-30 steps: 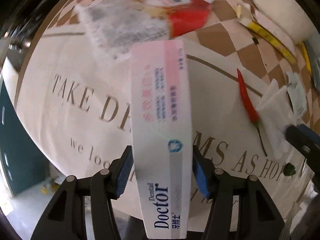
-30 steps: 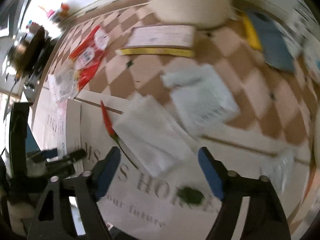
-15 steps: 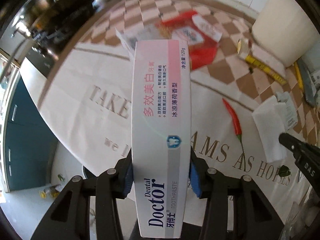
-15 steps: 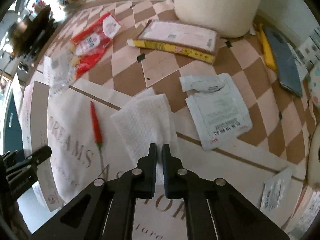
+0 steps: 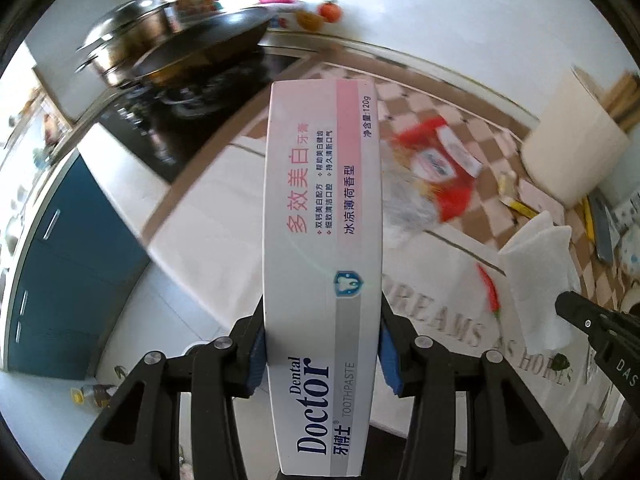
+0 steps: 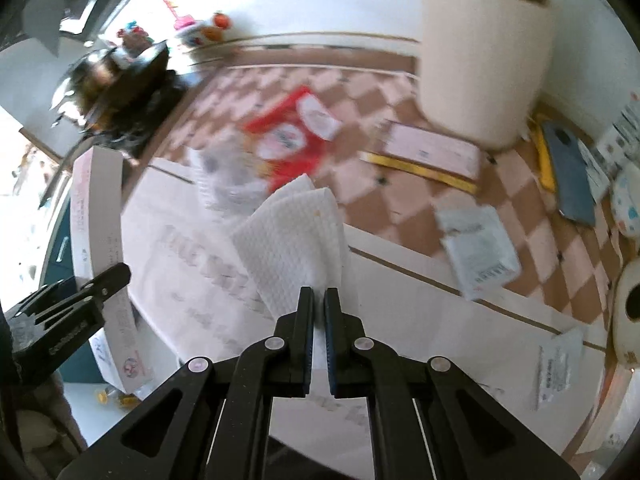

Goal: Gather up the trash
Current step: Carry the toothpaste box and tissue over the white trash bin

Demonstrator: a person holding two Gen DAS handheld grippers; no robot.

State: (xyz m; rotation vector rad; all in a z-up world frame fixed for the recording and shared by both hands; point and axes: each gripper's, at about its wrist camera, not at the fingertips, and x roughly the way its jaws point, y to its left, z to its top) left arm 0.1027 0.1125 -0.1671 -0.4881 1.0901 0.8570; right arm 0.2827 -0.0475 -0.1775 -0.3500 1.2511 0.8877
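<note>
My left gripper [image 5: 322,344] is shut on a white and pink toothpaste box [image 5: 322,240] and holds it lengthwise, lifted above the counter. The box also shows in the right wrist view [image 6: 98,248]. My right gripper [image 6: 319,300] is shut on a white paper towel [image 6: 296,244] and holds it up off the tablecloth. The towel also shows in the left wrist view [image 5: 538,276], with the right gripper's arm below it.
On the checked tablecloth [image 6: 400,216] lie a red snack wrapper [image 6: 292,140], a pink and yellow flat box [image 6: 432,156], white paper packets [image 6: 476,248], and a red chilli [image 5: 490,288]. A cream bin [image 6: 484,60] stands at the back. A wok [image 5: 192,52] sits on the stove at left.
Both grippers have risen from the tablecloth. The right gripper shut on the paper towel and lifted it. The left gripper carried the toothpaste box up and toward the stove side.
</note>
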